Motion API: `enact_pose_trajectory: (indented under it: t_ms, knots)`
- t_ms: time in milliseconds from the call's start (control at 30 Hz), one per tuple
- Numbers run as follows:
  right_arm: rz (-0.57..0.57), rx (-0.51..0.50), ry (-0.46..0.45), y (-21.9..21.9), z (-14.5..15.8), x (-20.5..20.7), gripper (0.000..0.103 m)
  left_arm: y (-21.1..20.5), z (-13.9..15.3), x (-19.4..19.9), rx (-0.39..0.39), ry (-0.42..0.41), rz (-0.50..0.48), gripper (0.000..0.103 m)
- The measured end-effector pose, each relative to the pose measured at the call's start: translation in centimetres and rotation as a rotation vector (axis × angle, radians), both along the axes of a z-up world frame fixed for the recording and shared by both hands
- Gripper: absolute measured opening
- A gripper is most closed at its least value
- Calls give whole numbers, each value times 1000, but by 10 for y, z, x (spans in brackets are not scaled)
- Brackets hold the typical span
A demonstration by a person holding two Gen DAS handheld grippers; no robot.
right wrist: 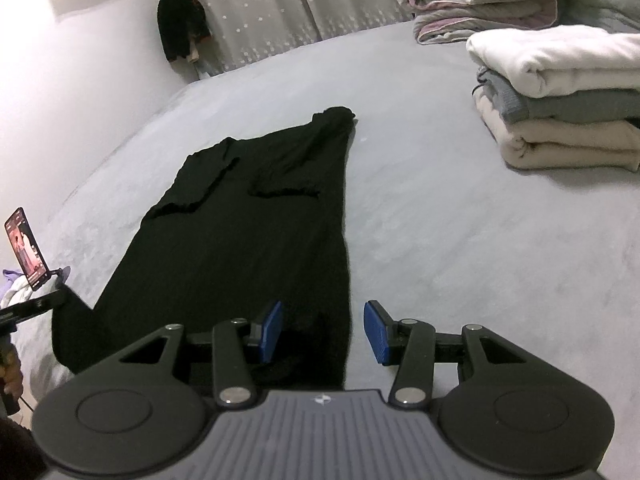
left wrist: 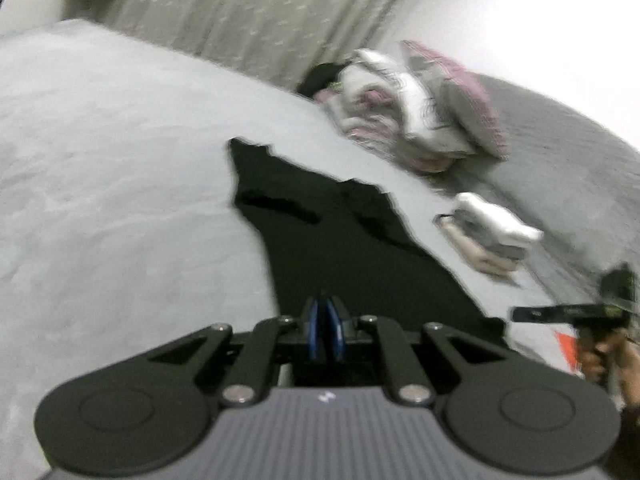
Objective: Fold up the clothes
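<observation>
Your left hand-held gripper (left wrist: 326, 312) is nearest, with its two blue pads pressed tight together. It sits over the near edge of the black garment (right wrist: 248, 232), but the picture is blurry, so you cannot tell if any cloth is pinched between the pads.

Your right hand-held gripper (right wrist: 323, 330) has its blue pads (right wrist: 376, 330) spread apart. The near right corner of the black garment lies between them, and the pads do not press on it.

That garment lies flat on the grey bed (right wrist: 420, 220), long and narrow, running from near you toward the far end. Its sleeves look folded in over the middle.

On the right side of the bed sits a stack of folded clothes (right wrist: 560, 100), white on top. Farther back is a heap of bedding (right wrist: 480, 4). At the far left, a phone (right wrist: 26, 248) stands on a holder.
</observation>
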State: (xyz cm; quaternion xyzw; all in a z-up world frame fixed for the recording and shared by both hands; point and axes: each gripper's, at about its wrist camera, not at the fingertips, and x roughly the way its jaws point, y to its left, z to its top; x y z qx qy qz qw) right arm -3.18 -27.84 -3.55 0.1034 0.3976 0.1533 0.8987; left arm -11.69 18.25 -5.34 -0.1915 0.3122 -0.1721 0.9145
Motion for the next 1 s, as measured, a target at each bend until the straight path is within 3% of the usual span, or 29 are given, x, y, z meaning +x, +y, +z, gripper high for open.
enact_pose_trajectory:
  t_ms: [167, 467, 500, 533, 567, 767, 1000]
  knots:
    - [17, -4, 9, 4, -3, 1, 46, -3, -12, 10, 17, 67, 37, 8]
    - [87, -32, 20, 30, -13, 5, 46, -7, -19, 11, 17, 87, 36, 8]
    - [89, -55, 20, 34, -16, 6, 38, -7, -19, 11, 18, 82, 39, 8]
    - [84, -79, 16, 38, -17, 7, 13, -8, -18, 11, 20, 77, 42, 8]
    - [76, -100, 9, 41, -17, 8, 7, -8, -18, 11, 20, 70, 45, 8]
    - [-40, -62, -88, 26, 1, 3, 5, -2, -2, 1, -13, -36, 71, 8]
    - [-190, 9, -164, 3, 18, 8, 5, 2, 9, 15, -63, -99, 107, 8]
